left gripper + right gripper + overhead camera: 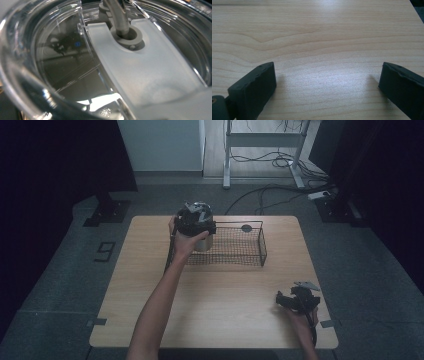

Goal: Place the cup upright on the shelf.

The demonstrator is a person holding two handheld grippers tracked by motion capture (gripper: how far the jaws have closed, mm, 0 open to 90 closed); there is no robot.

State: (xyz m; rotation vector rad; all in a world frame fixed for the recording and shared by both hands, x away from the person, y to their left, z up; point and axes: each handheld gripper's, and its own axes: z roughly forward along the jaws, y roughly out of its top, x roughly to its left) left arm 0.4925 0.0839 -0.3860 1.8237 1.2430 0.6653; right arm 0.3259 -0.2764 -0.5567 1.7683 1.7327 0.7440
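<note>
Right up against the left gripper's camera is a clear tumbler lid [140, 72] with a straw. Left gripper [196, 220] sits on the tumbler [204, 242] at the wire basket's [250, 252] left end; can't tell its jaws. Looks nearly placed, release left. Right gripper [298, 301] rests wide open on the table [220, 295].

high view: above, facing forward-down | gripper views: close-up | shared: table [215, 290]
</note>
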